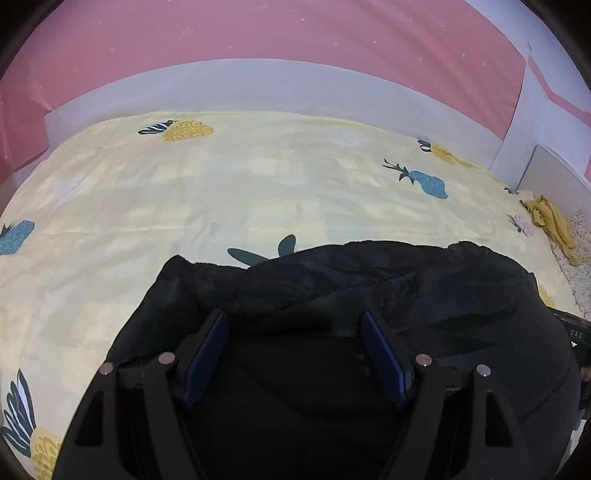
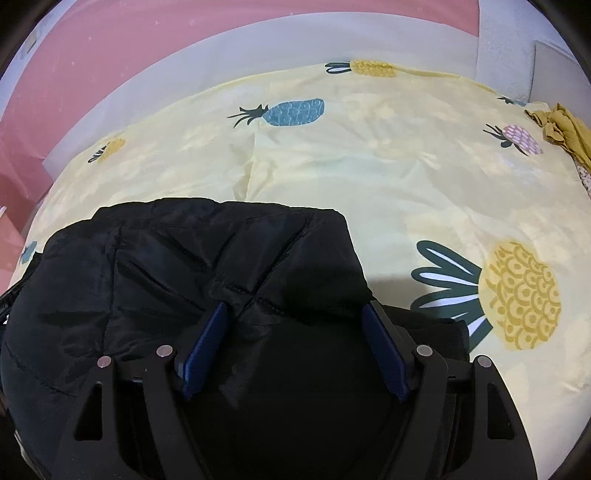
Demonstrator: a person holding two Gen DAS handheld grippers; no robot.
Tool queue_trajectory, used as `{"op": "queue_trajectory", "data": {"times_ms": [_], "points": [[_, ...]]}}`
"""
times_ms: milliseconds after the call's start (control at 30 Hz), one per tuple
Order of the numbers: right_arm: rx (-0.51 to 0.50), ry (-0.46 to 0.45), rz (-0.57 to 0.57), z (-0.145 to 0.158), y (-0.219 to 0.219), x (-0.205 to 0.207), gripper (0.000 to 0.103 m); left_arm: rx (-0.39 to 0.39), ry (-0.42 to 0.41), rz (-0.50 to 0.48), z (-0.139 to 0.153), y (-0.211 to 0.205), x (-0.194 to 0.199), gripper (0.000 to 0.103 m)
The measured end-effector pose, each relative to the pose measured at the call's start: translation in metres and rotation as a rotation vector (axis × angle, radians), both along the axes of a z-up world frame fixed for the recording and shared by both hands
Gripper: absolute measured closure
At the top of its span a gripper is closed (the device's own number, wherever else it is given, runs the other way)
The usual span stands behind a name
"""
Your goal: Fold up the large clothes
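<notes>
A large black padded jacket (image 1: 369, 288) lies bunched on a yellow pineapple-print bedsheet (image 1: 221, 192). My left gripper (image 1: 293, 321) is open, its blue pads spread wide over the jacket's near part, gripping nothing. In the right wrist view the same jacket (image 2: 207, 254) lies folded over with stitched seams showing, on the sheet (image 2: 406, 177). My right gripper (image 2: 295, 314) is open too, its pads spread over the black fabric. Whether the pads touch the cloth I cannot tell.
A mustard-yellow garment (image 1: 554, 225) lies crumpled at the bed's far right, also in the right wrist view (image 2: 565, 129). A pale headboard (image 1: 258, 85) and a pink wall (image 1: 258, 29) stand behind the bed. A speckled cloth (image 1: 581, 266) lies at the right edge.
</notes>
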State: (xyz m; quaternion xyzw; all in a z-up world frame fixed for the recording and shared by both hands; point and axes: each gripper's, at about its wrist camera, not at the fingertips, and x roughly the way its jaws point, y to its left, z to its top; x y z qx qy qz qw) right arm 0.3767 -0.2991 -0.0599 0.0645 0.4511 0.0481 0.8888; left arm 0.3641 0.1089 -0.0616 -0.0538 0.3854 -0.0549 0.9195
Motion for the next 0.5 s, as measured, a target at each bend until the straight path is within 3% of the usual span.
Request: {"op": "queue_trajectory", "data": {"times_ms": [500], "points": [[-0.005,0.011,-0.010,-0.0057,0.0044,0.0041,0.029,0.046,0.018,0.007,-0.0049,-0.0055,0.0041,0.025]]}}
